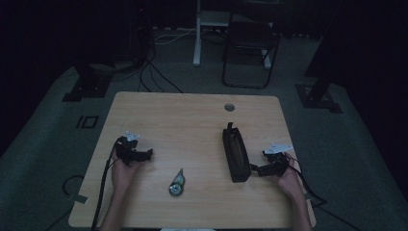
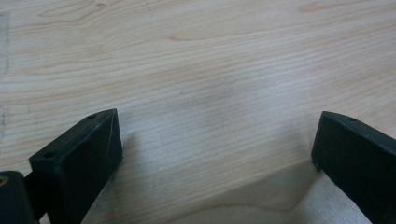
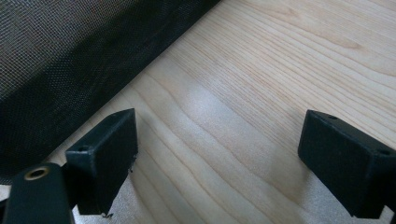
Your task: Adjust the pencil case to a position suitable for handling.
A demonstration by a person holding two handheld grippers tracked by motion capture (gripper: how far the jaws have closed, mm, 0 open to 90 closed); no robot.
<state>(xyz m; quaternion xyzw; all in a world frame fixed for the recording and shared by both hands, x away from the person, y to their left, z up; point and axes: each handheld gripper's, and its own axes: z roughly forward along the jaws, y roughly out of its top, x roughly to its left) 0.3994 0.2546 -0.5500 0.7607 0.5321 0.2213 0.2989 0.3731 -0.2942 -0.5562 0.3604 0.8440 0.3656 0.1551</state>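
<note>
A long black mesh pouch (image 1: 235,152) lies on the wooden table (image 1: 192,120), right of centre, its length running away from me. My right gripper (image 1: 253,168) rests low beside the pouch's near end, open, with bare wood between its jaws; in the right gripper view the pouch's mesh side (image 3: 70,60) runs along the upper left. My left gripper (image 1: 146,155) sits on the table's left part, open and wide over bare wood (image 2: 210,93). A small silvery round object with a pointed tip (image 1: 177,184) lies between the two hands, nearer the front edge.
A round cable grommet (image 1: 229,107) sits near the table's far edge. Beyond the table stand a dark folding chair (image 1: 250,45) and a white post (image 1: 197,33) on grey floor. Cables trail from both grippers over the front edge.
</note>
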